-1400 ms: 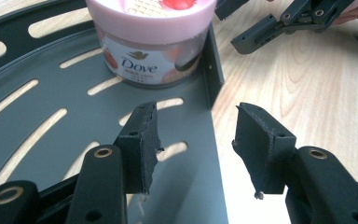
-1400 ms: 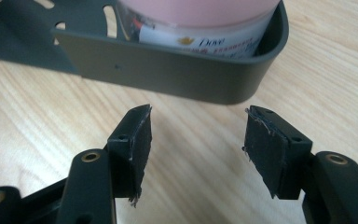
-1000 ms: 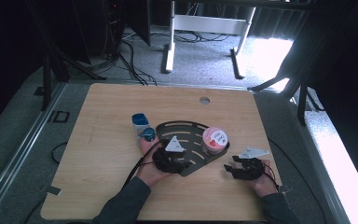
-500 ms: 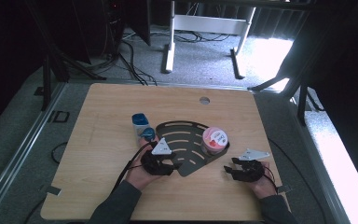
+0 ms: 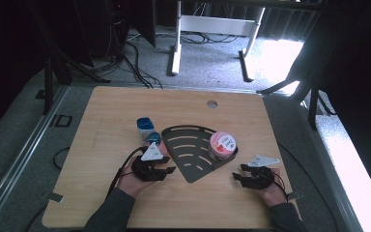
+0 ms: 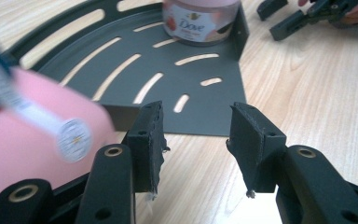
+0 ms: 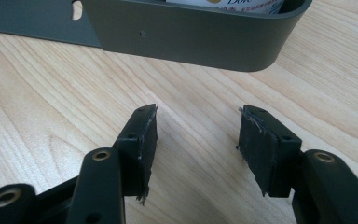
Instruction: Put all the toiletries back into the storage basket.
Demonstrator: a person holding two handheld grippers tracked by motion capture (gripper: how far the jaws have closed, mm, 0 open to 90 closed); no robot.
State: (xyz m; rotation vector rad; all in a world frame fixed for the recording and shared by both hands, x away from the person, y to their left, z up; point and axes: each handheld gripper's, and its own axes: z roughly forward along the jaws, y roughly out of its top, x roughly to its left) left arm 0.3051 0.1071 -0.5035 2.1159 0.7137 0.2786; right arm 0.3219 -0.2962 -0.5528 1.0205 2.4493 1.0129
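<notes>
A dark grey fan-shaped slotted tray (image 5: pixel 188 145) lies mid-table, and a pink Dove jar (image 5: pixel 222 145) stands in its right corner. My left gripper (image 5: pixel 166 170) sits low at the tray's front-left edge. In the left gripper view the left gripper (image 6: pixel 196 116) is open, its jaws having just closed a little with bare wood between them, and it faces the tray (image 6: pixel 214 100) and the jar (image 6: pixel 200 21). A blurred pink thing (image 6: pixel 23 135) lies just left of it. My right gripper (image 5: pixel 238 174) rests right of the tray. In its own view the right gripper (image 7: pixel 198 116) is open and faces the tray's curved wall (image 7: pixel 191 37).
A blue container (image 5: pixel 145 126) and a smaller blue cap (image 5: pixel 153 138) stand just left of the tray. A round cable hole (image 5: pixel 212 104) sits near the table's far edge. Table legs and cables lie on the floor beyond.
My left hand has slid to the left, from over the tray's front part to its left edge. The right hand has stayed where it was.
</notes>
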